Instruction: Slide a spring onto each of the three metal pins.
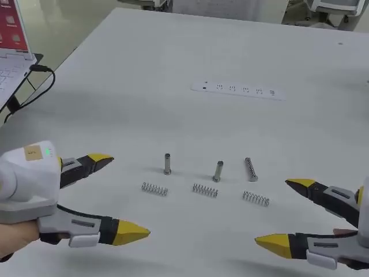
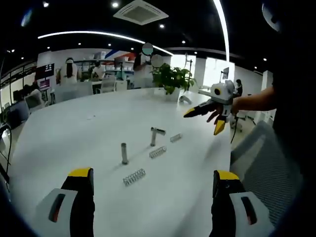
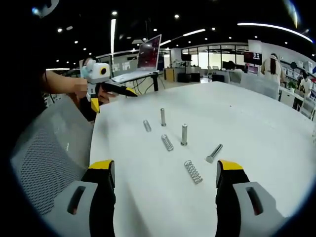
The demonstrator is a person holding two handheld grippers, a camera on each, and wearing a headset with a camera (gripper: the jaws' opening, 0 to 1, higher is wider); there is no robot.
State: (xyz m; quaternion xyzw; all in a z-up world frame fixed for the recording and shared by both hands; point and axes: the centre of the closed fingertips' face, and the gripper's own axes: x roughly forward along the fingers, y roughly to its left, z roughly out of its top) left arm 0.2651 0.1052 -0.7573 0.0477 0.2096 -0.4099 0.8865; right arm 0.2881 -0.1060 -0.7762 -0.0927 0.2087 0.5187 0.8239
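Two grippers are held low over table (image 1: 173, 57), L gripper (image 1: 128, 195) and R gripper (image 1: 273, 211), jaws spread wide, nothing gripped. Left pin (image 1: 167, 163) and mid pin (image 1: 218, 171) stand upright, right pin (image 1: 251, 168) lies flat; springs (image 1: 205, 190) lie just in front. Laptop (image 1: 8, 34) screen text can't be read.

No legible text anywhere. Laptop screen (image 1: 10, 26): red tiles, too blurred. Power strip (image 1: 237, 90) markings too small. Sticker (image 1: 33, 153) on left gripper (image 1: 128, 195): unreadable.
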